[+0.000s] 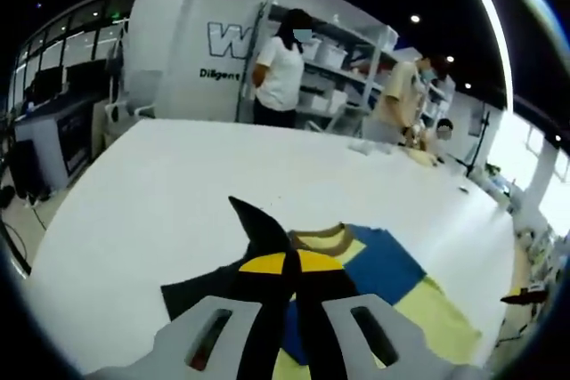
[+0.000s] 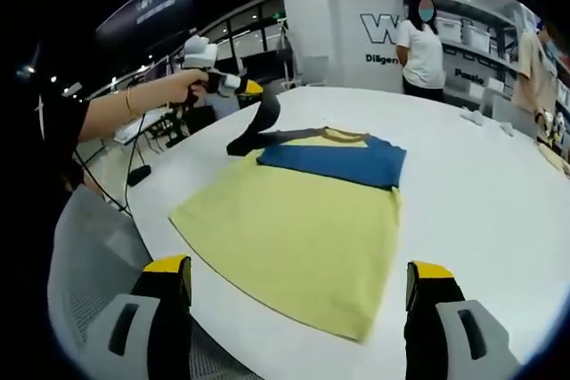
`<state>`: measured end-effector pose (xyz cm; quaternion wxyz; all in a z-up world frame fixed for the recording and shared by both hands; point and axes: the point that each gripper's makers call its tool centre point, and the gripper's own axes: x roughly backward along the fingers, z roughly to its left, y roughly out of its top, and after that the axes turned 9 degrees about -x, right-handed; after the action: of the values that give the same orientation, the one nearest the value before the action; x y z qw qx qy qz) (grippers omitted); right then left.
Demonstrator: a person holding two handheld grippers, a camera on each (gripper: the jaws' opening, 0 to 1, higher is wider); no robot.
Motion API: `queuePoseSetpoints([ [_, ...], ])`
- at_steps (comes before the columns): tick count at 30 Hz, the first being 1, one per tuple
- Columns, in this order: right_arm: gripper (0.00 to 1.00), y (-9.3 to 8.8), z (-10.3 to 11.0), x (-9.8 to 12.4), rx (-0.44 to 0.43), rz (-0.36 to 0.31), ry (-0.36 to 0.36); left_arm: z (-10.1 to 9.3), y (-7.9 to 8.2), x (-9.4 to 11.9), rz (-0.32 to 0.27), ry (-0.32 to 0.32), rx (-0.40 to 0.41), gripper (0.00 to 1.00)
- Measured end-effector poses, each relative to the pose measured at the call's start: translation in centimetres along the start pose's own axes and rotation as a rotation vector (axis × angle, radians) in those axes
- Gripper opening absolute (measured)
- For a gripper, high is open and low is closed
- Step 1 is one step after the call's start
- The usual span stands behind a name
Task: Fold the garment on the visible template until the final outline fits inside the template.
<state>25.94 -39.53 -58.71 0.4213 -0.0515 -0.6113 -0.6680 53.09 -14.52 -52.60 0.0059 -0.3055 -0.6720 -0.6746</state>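
My left gripper (image 2: 252, 91) pinches the shirt's dark sleeve (image 2: 258, 126), jaws pressed together on the cloth and lifting it off the table (image 2: 481, 193). My right gripper (image 2: 298, 295) hangs spread wide with nothing between its jaws. The shirt (image 2: 294, 220) lies flat at table centre, the sleeve at its 10 o'clock corner. I judge the risk is dragging: pulling the sleeve too far would shift the whole shirt. No template outline is clear to me. The table is smooth white; two people (image 2: 420, 42) stand by shelves at 1 o'clock.

Setting: likely a lab or workshop. Large white bench (image 2: 499, 193), shelving with bins (image 1: 334, 55), wall lettering (image 2: 378, 28), ceiling spotlights.
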Motion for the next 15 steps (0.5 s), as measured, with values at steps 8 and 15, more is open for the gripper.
queuePoseSetpoints([
  [8, 0.99, 0.1, -0.3, -0.2, 0.008, 0.0, -0.002, -2.6, 1.0, -1.6, -0.003, -0.035, -0.015, 0.0],
  [15, 0.99, 0.5, -0.2, -0.6, 0.007, -0.01, 0.009, -5.2, 1.2, -3.0, -0.007, -0.063, -0.022, 0.0],
])
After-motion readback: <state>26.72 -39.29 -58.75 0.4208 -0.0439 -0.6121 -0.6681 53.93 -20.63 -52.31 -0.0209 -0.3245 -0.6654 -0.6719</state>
